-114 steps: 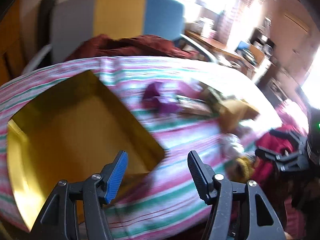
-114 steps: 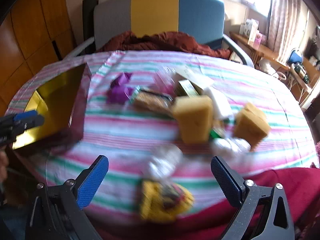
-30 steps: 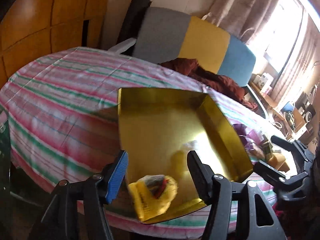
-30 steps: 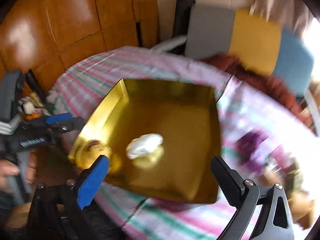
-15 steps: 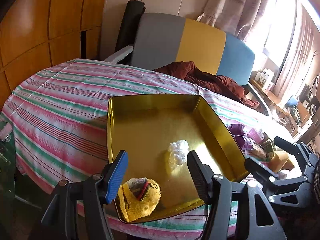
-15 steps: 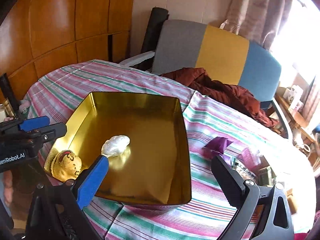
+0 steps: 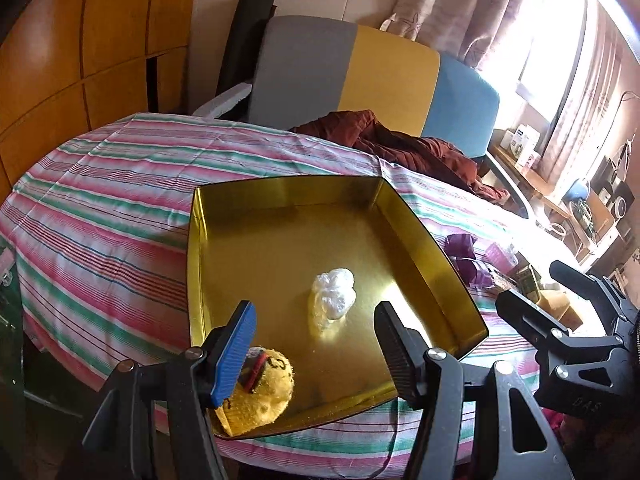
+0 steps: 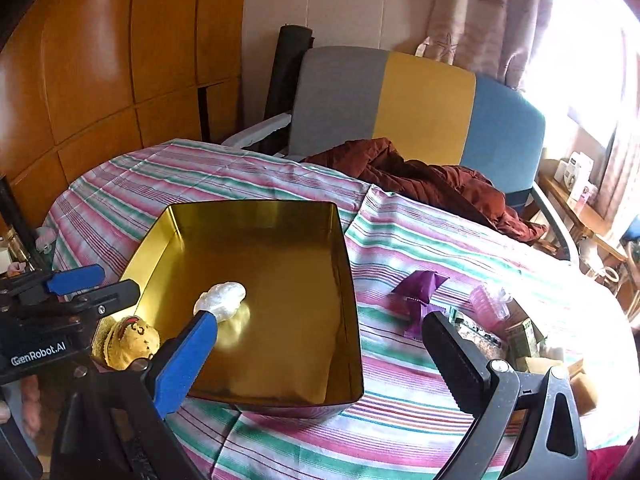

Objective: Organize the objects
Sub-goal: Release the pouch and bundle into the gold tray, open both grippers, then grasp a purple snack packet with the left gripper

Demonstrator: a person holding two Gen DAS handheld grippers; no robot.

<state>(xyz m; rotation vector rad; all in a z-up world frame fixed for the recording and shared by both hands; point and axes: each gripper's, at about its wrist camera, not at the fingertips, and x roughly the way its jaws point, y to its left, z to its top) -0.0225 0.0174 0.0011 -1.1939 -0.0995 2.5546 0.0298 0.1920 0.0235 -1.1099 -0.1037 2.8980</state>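
Striped tablecloth [image 7: 100, 216] carries the gold tin [image 7: 420, 236] (yellow toy [image 7: 268, 388], white wad [image 7: 334, 294] inside); my left gripper [image 7: 316, 344] and right gripper [image 8: 320, 356] gape empty.

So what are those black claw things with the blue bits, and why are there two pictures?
They are grabbers that a person holds, one in each hand. Each carries a small camera, so each picture looks out along one grabber. One view comes from the left gripper, the other from the right gripper. Both are open and hold nothing. On the striped tablecloth sits a gold tray. Inside it lie a yellow pouch and a white crumpled bag. Beside the tray lies a purple wrapper with other small things.
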